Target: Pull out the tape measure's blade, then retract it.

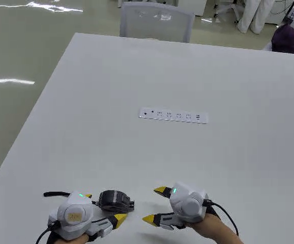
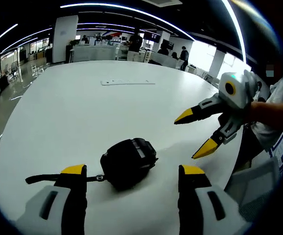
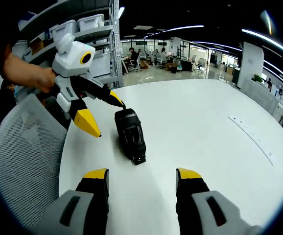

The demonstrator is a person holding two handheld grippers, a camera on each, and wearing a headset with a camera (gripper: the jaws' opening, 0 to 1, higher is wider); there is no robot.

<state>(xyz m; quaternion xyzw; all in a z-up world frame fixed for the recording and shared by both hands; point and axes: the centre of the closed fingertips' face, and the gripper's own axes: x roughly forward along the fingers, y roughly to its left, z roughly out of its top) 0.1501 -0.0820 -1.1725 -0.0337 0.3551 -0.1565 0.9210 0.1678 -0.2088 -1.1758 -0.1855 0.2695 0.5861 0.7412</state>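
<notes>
Black and compact, the tape measure [image 1: 115, 200] lies on the white table [image 1: 187, 162] at the lower left of the head view, its case flat on the surface. A thin black strap [image 1: 55, 193] trails from it toward the left edge; in the left gripper view the strap [image 2: 43, 178] passes behind one of my own jaws, so its join to the case is partly hidden. A small nub sticks out of the case end nearest the right gripper view's bottom, too small for me to identify.

My left gripper [image 1: 105, 207] has its jaws spread wide with the tape measure [image 2: 129, 161] between the yellow tips, not clamped. From the right gripper view one tip looks very near the tape measure [image 3: 130, 134], but I cannot tell whether it touches. My right gripper [image 1: 154, 205] sits just right of the case, jaws apart and holding nothing. The frame's bottom edge cuts off both grippers' handles.

A power strip [image 1: 173, 115] lies at mid-table, well apart.
</notes>
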